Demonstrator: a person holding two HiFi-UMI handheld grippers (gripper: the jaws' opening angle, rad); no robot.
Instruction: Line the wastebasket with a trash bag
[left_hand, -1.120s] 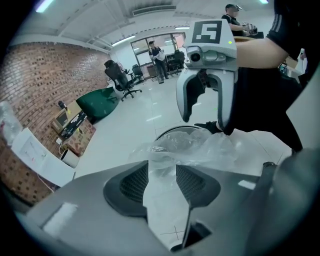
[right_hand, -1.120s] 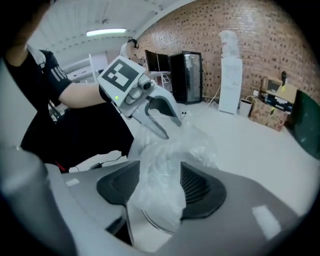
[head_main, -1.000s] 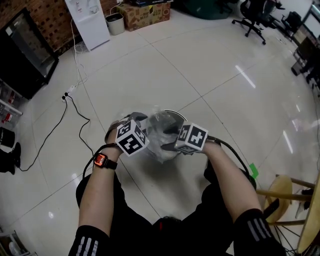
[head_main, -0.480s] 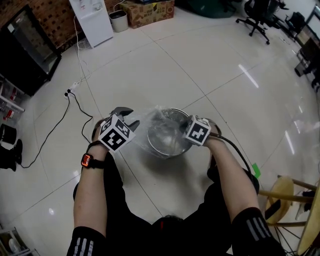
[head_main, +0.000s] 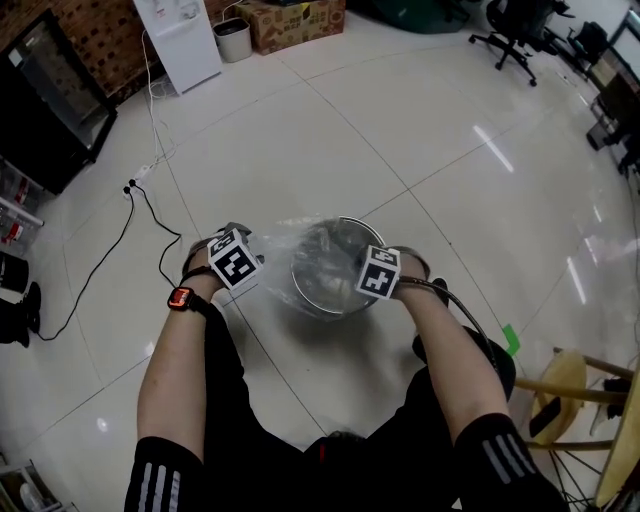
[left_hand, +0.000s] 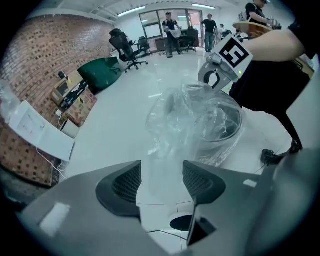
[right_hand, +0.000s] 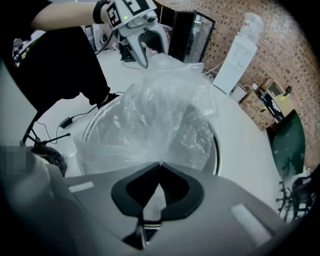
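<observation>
Both bare forearms reach forward and down from black short sleeves with white stripes. The left forearm (head_main: 178, 365) carries a red-faced wristwatch (head_main: 180, 298), and the right forearm (head_main: 452, 350) angles in from the other side. Each wrist is bent so that its tool points steeply at the floor, marker cube uppermost, one on either side of the wastebasket. A pale wooden stool (head_main: 565, 385) stands just off the person's right side.

The left tool (left_hand: 162, 166) has its jaws wide apart. They have just been opening, and a loose fold of the clear thin plastic trash bag (right_hand: 159, 107) hangs between the pads without being pinched. The right tool (right_hand: 160, 167) has its jaws closed, the tips meeting on the bag's edge.

The bag lies bunched and crumpled over the mouth of the round shiny metal wastebasket (head_main: 347, 224). Part of it sags inside and part spills over the rim toward the left tool. The wastebasket stands between the two tools on the glossy white tiled floor (head_main: 420, 140).

Farther off, a black cable (head_main: 140, 215) snakes across the tiles. Beyond it, by the brick wall, stand a white water dispenser (head_main: 180, 40) and a brown cardboard box (head_main: 295, 22).
</observation>
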